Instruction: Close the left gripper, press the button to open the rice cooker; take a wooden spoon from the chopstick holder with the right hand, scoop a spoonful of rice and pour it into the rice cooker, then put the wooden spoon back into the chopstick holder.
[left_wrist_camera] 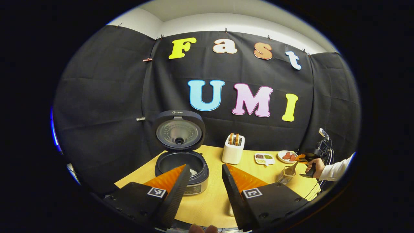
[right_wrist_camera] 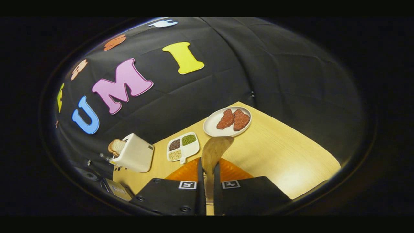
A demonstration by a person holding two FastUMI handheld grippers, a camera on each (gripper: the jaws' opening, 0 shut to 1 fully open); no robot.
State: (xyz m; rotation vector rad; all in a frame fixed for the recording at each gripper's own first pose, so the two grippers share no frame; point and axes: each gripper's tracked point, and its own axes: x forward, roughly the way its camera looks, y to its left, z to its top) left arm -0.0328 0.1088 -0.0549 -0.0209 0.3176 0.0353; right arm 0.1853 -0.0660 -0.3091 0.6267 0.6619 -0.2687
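Wooden tabletop [right_wrist_camera: 275,152] spans the lower frame. Rice cooker [left_wrist_camera: 181,168], lower left in the left gripper view, stands lid-up. Left tool [left_wrist_camera: 205,176] gapes, empty. Right tool [right_wrist_camera: 207,174] clamps the wooden spoon [right_wrist_camera: 215,150], long axis running up-frame, bowl toward the plate [right_wrist_camera: 212,126].

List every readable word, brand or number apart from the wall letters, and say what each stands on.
"Midea": top edge of the raised rice cooker lid.
Cooker's front panel: print too blurred to read.
Left claw and right claw: square code markers, no words.
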